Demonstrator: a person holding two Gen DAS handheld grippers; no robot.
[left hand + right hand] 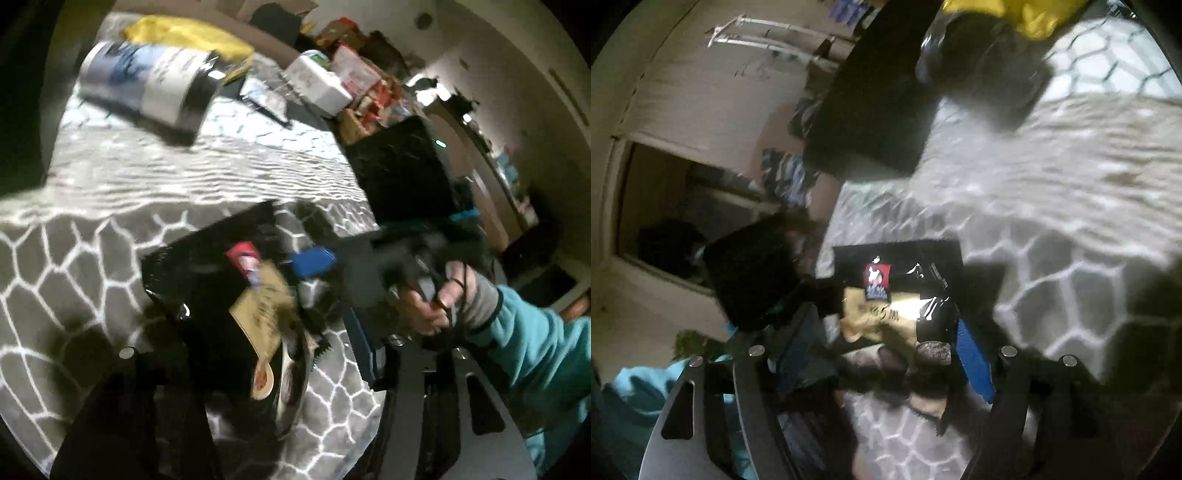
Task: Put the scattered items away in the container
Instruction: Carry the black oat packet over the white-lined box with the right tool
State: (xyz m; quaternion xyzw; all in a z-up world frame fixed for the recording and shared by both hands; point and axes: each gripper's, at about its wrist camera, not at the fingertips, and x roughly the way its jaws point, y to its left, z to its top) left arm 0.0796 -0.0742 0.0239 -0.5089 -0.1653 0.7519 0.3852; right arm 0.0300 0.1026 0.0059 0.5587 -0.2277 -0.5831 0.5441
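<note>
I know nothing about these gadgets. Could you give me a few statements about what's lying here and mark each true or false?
1. A yellow bag lies beyond the can. True.
2. The can stands upright. False: it lies on its side.
3. The packet is black with a gold patch and a red label. True.
4. The sleeve of the person holding the tongs is red. False: it is teal.
5. The quilt is plain. False: it has a pale honeycomb pattern on grey.
</note>
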